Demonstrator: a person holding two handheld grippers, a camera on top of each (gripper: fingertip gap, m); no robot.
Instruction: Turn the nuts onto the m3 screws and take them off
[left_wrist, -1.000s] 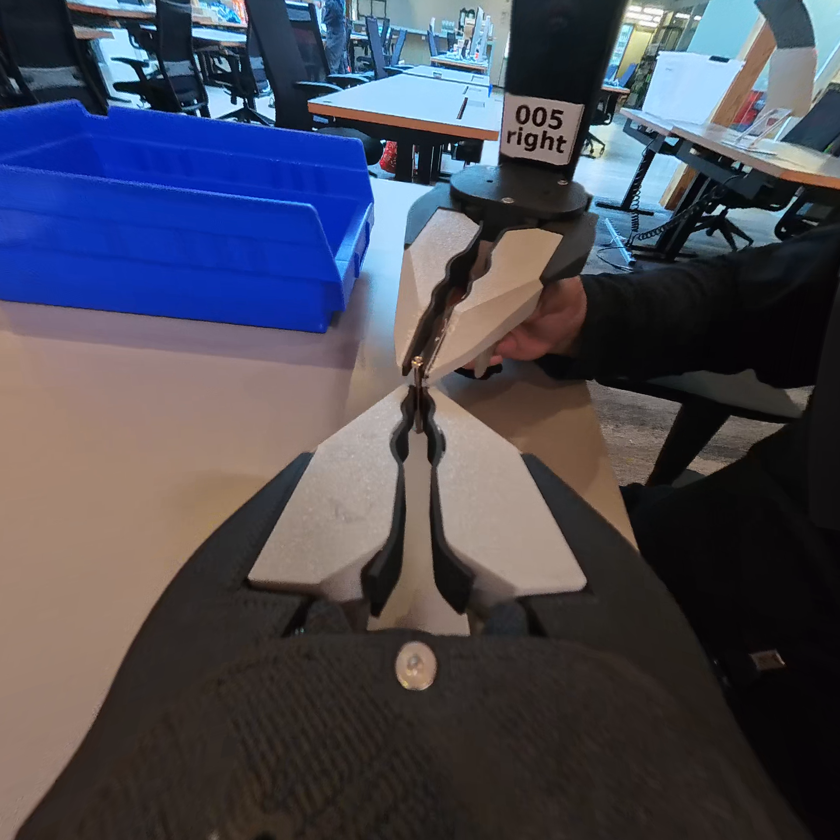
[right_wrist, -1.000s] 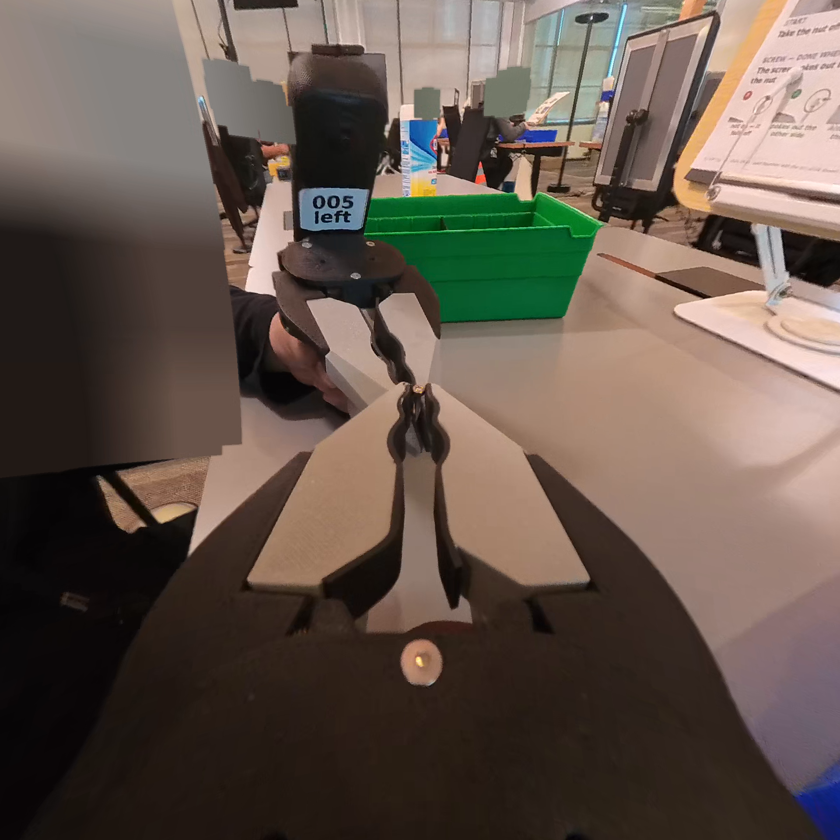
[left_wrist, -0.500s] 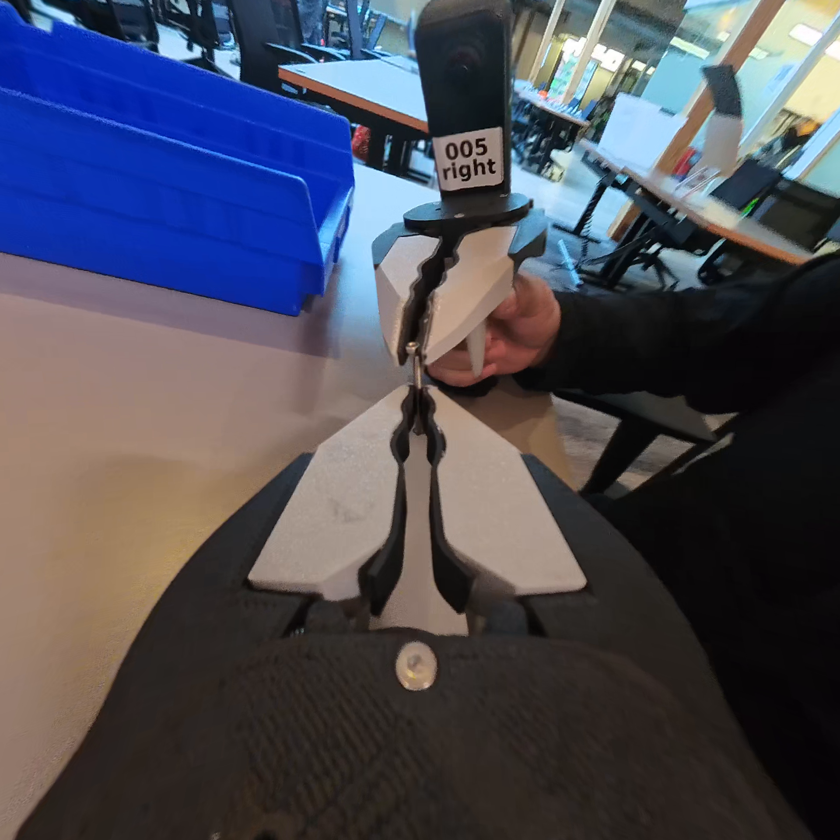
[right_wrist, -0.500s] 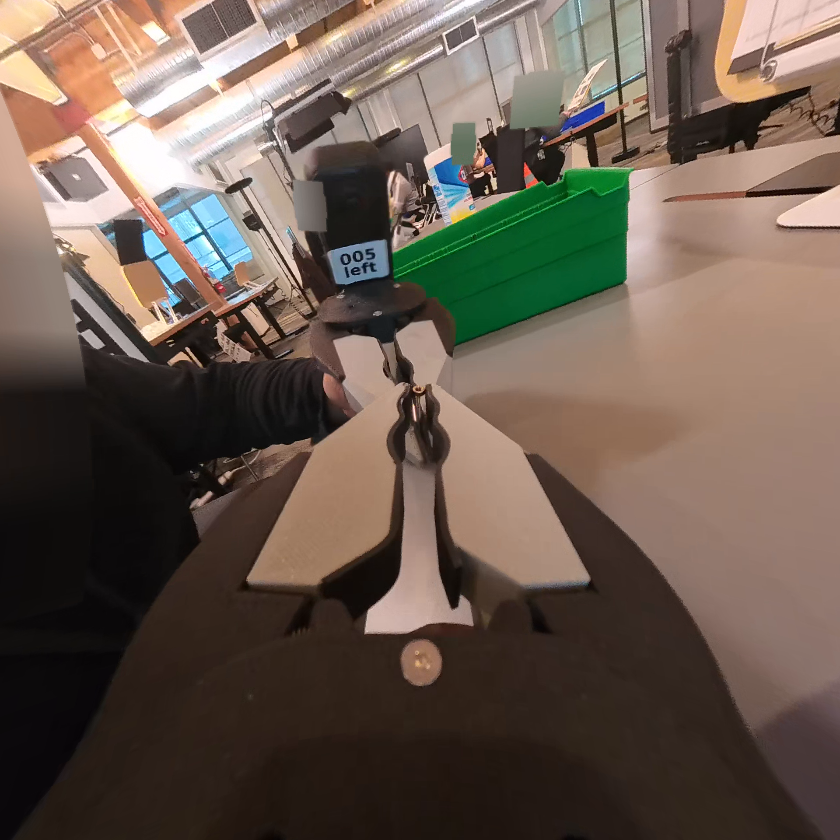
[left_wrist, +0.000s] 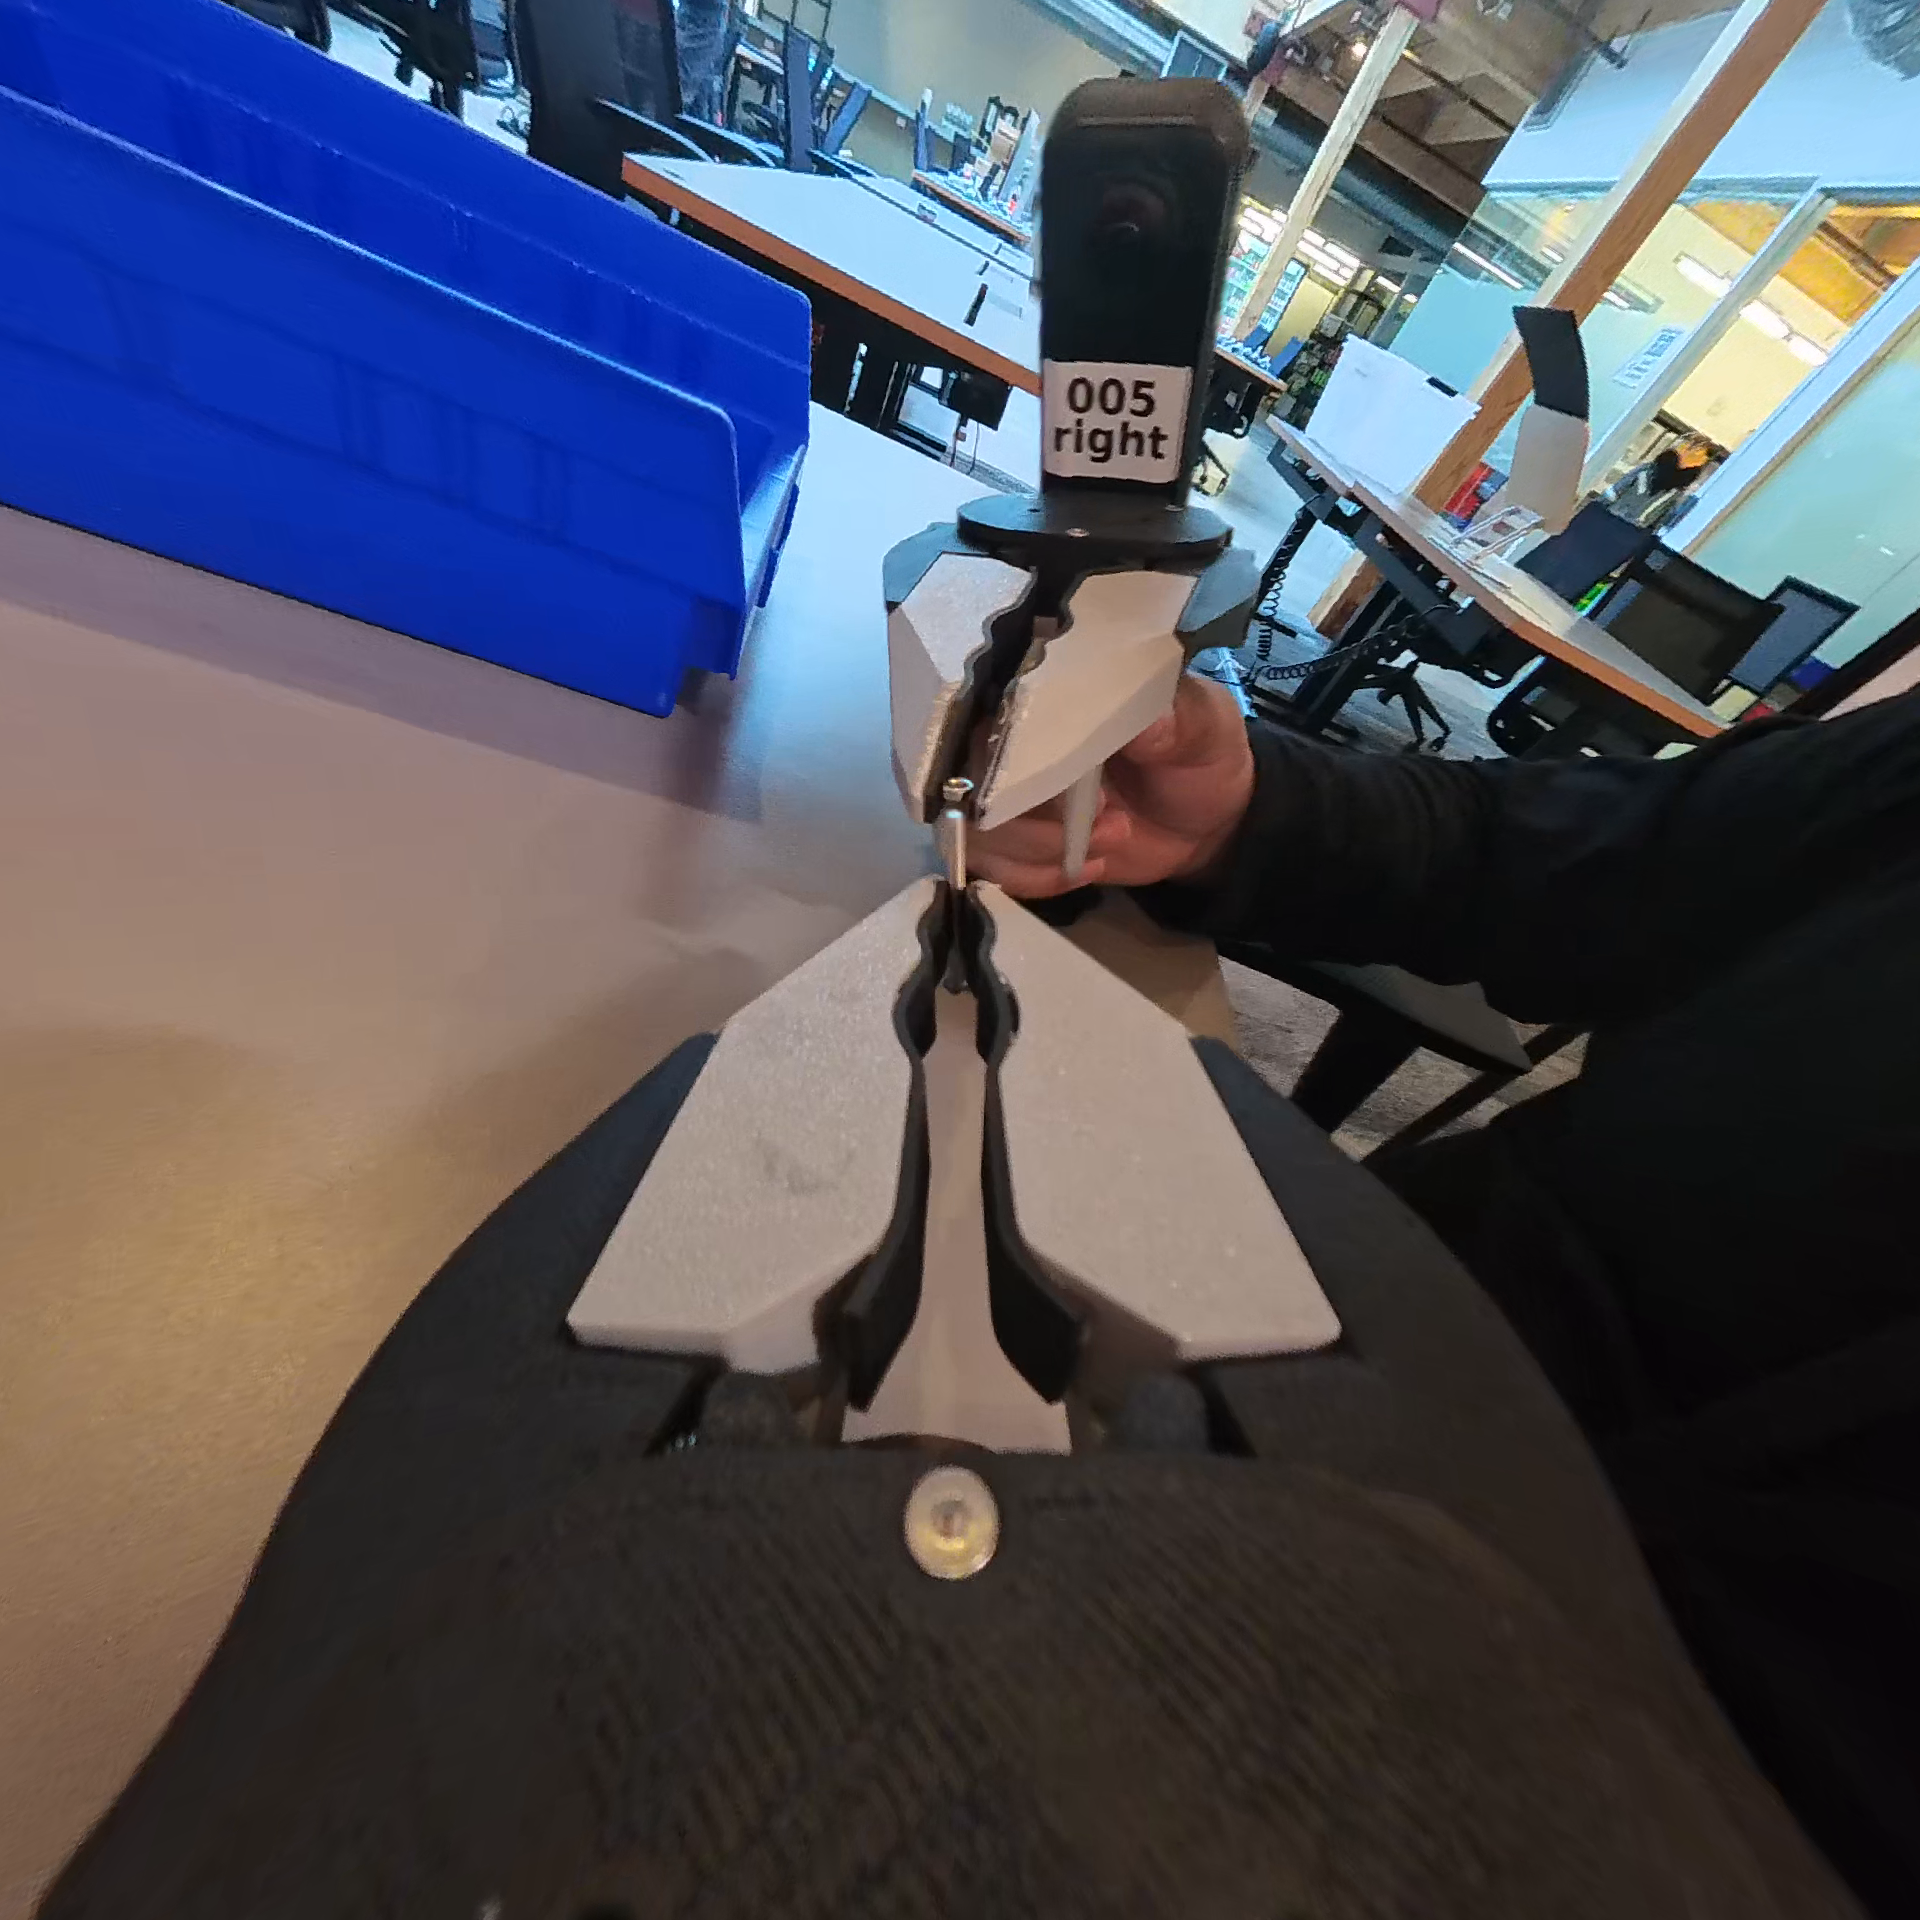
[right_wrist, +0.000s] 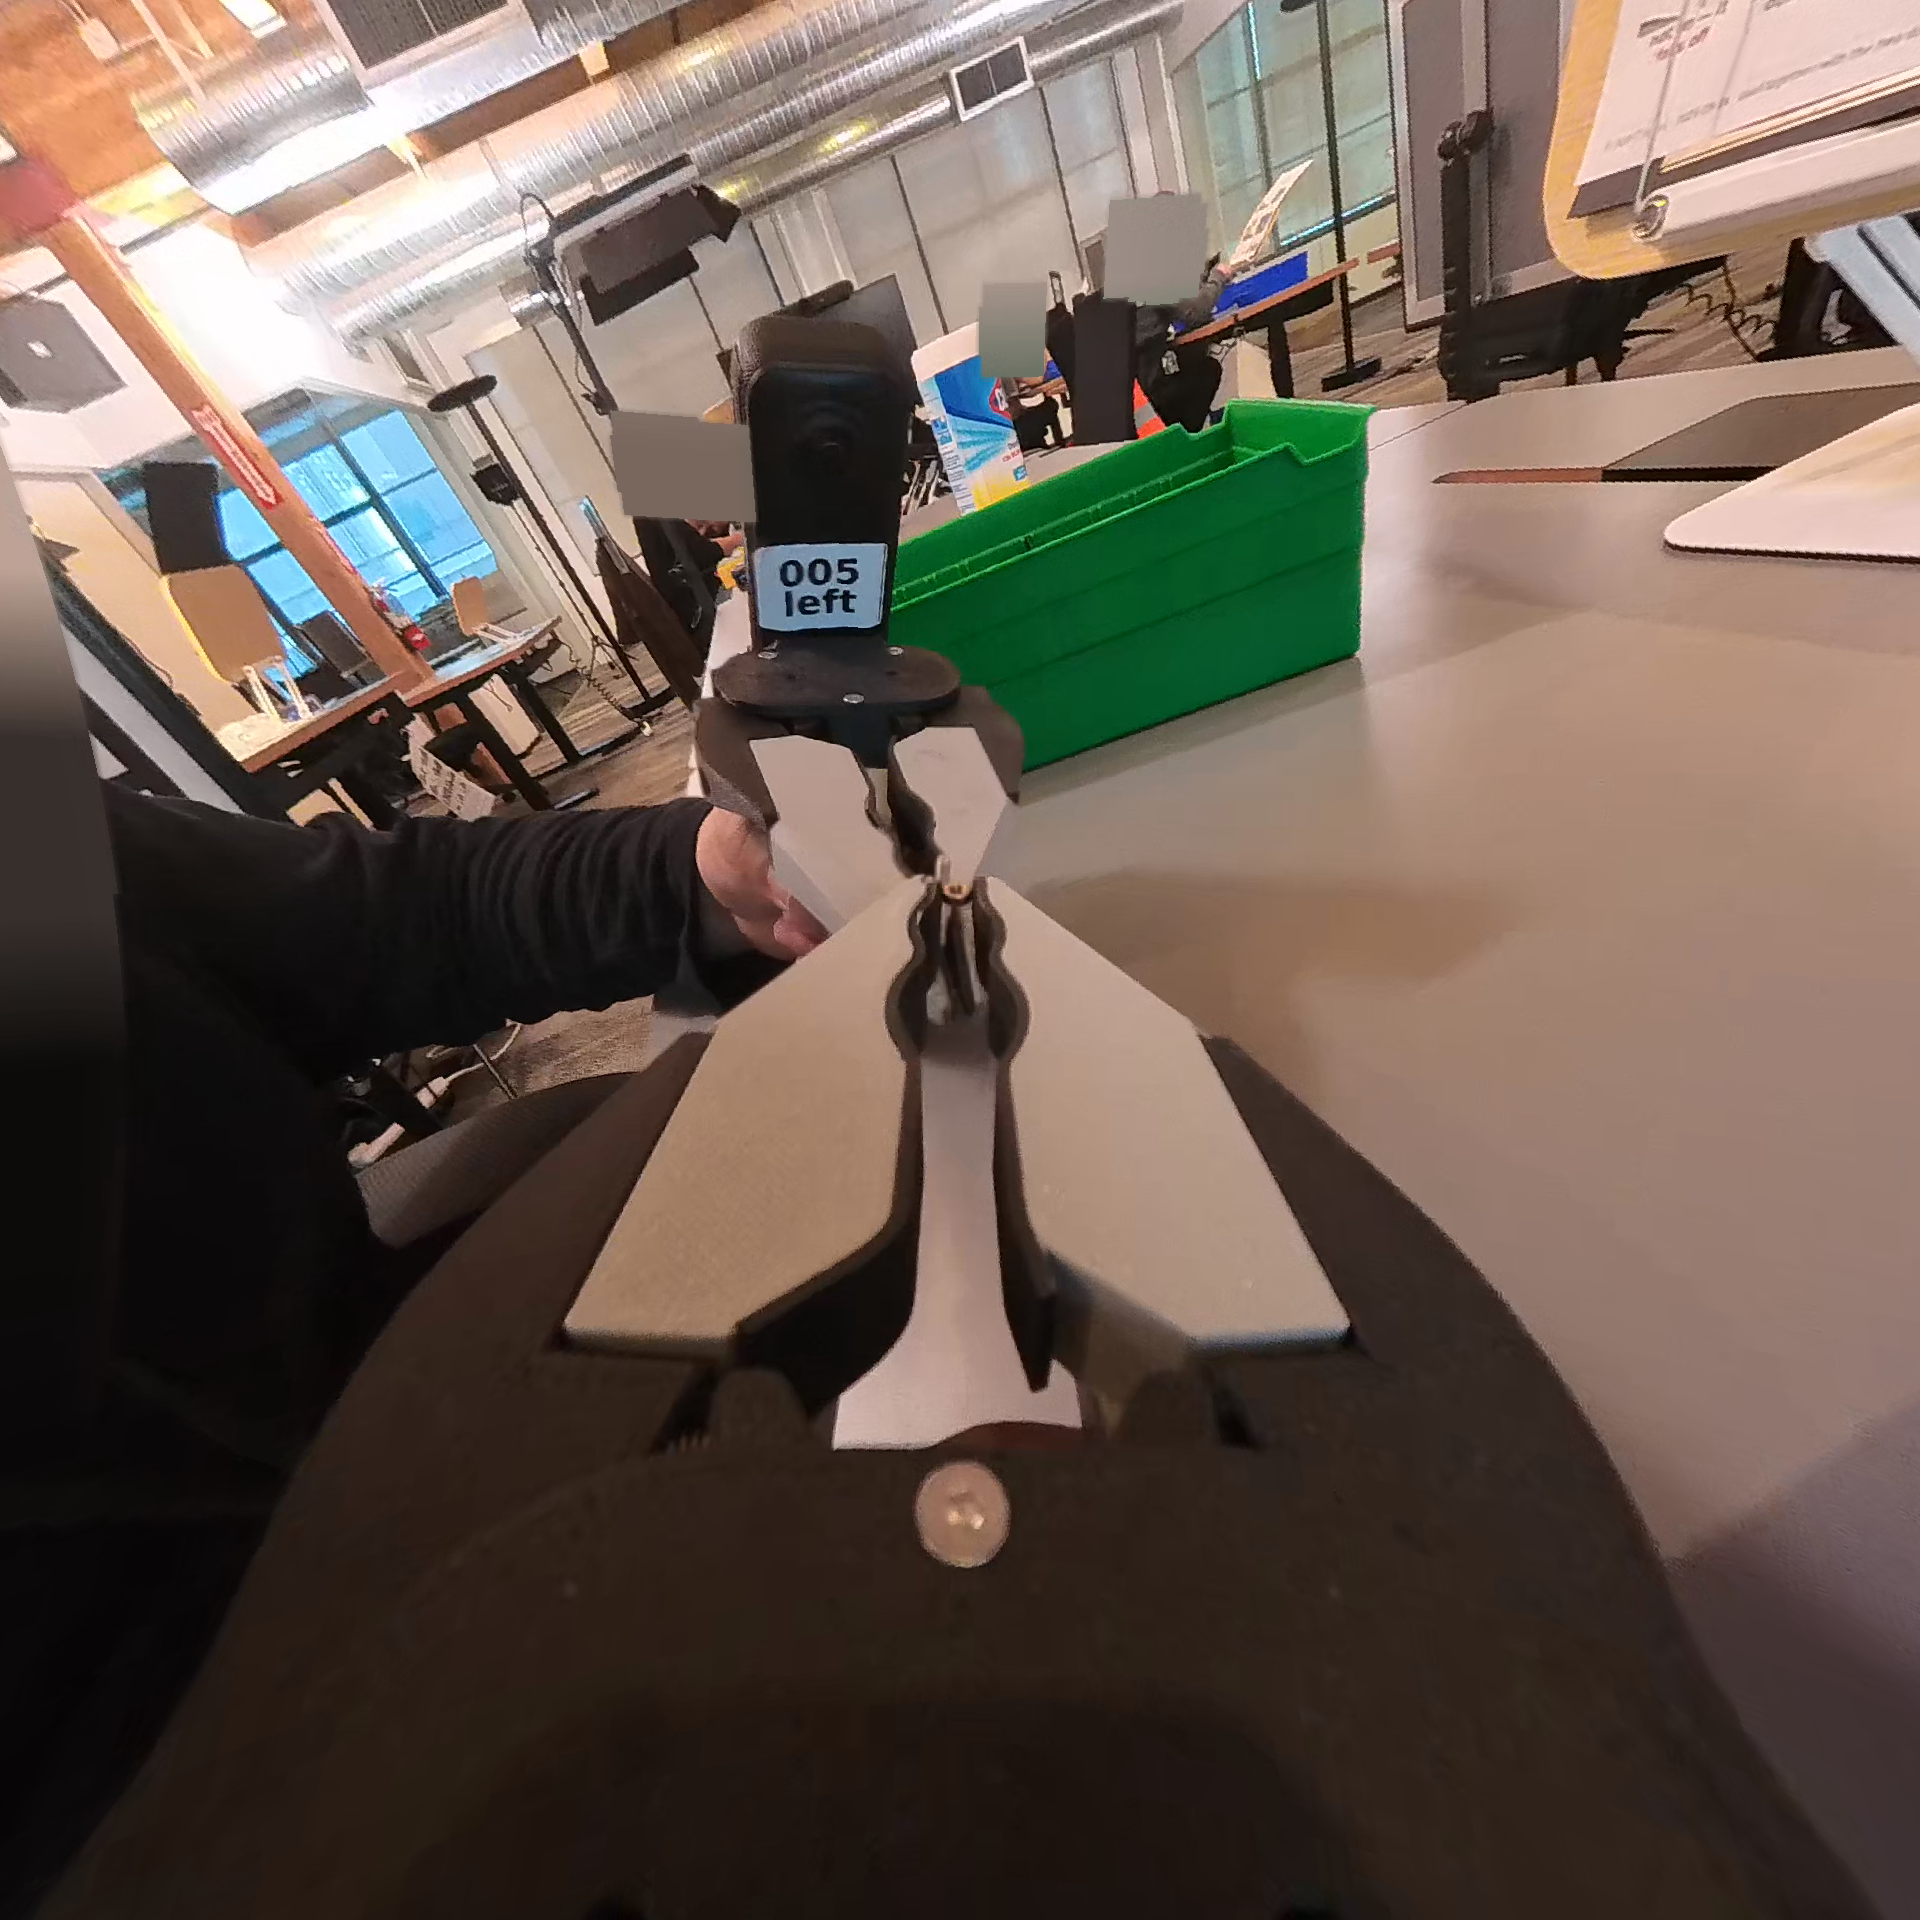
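— What do you see on my left gripper (left_wrist: 954, 914)?

— Its two fingers are squeezed together on the thin end of the screw (left_wrist: 952, 831). The screw sticks out past the tips, up in the air above the bench (left_wrist: 312, 935).

— And my right gripper (left_wrist: 961, 805)?

— It faces the left one, tip to tip. Its fingers are pinched on the far end of the screw. In the right wrist view I see a small gold bit, maybe the nut (right_wrist: 952, 889), at the tips of my right gripper (right_wrist: 951, 904). It is too small for me to be sure.

— Where are my hands?

— A hand (left_wrist: 1153, 800) in a dark sleeve holds the right gripper, just right of the screw. The other hand (right_wrist: 753, 894) holds the left gripper (right_wrist: 925, 857).

— What else is near the screw?

— A blue bin (left_wrist: 364, 416) sits on the bench, left of the screw and farther back. In the right wrist view, a green bin (right_wrist: 1143, 592) sits on the bench behind the screw, to the right.
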